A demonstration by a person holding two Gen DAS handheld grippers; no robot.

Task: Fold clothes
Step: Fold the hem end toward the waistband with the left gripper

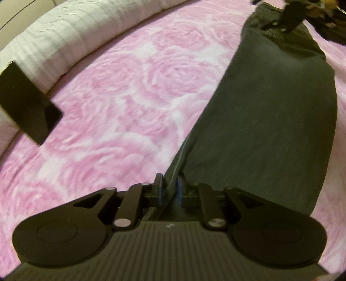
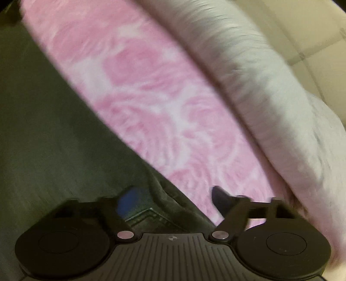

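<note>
A dark green garment (image 1: 270,112) lies as a long folded strip across the pink rose-patterned bedspread (image 1: 121,90). My left gripper (image 1: 170,190) is at the strip's near end, with its blue pads shut on the cloth's left edge. At the far end of the strip, the right gripper (image 1: 281,23) shows small and blurred. In the right wrist view the right gripper (image 2: 174,201) stands open and wide. The garment's (image 2: 54,134) seamed edge lies between its fingers, and neither pad presses on it. The right wrist view is blurred.
A white rolled blanket (image 1: 71,32) runs along the far edge of the bed and shows again as the white roll (image 2: 270,90) on the right. A flat black rectangular object (image 1: 28,101) leans against it at the left. Dark clothing (image 1: 333,19) lies at the top right.
</note>
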